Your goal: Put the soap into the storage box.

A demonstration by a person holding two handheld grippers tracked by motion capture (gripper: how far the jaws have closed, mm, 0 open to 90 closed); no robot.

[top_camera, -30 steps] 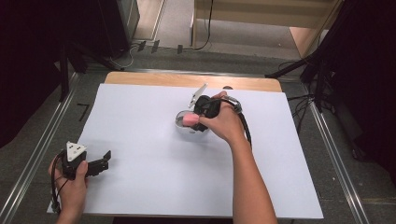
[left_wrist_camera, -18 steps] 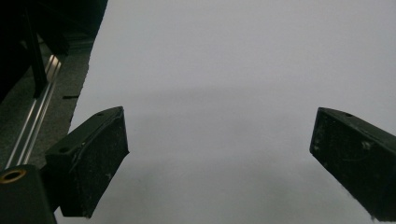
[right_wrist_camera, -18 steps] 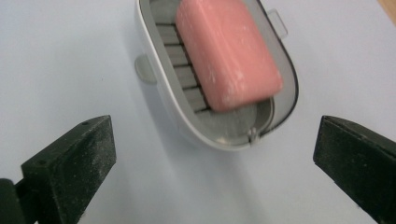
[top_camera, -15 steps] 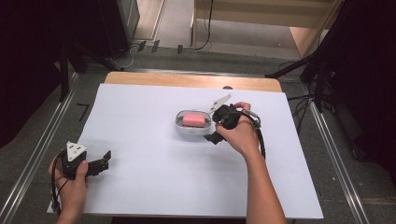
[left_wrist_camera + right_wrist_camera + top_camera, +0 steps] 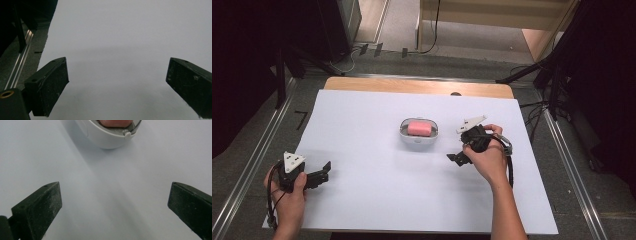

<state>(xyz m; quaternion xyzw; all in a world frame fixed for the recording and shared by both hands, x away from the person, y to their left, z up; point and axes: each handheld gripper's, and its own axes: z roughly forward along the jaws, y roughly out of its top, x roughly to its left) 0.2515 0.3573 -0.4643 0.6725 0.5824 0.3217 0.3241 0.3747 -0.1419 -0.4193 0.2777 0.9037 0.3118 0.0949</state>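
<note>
A small white oval dish [image 5: 404,134] sits mid-table with a pink bar [image 5: 419,128] lying in it. My right gripper [image 5: 456,151] is held just right of the dish, a short gap away, open with nothing between its jaws. In the right gripper view the jaws [image 5: 115,187] stand wide apart over bare white surface, with the dish's rim [image 5: 107,138] and a sliver of the pink bar [image 5: 113,122] at the top edge. At the near left corner my left gripper [image 5: 323,174] rests open on the table, and its own view [image 5: 116,67] has nothing between the jaws.
The white table sheet [image 5: 362,200] spreads wide around the dish. A wooden strip [image 5: 412,86] runs along its far edge. Metal rails [image 5: 257,155] flank the table on both sides, and cables lie on the floor beyond.
My right gripper has drawn back from over the dish, to the right and nearer the person, leaving the pink bar in the dish. The left gripper has not moved.
</note>
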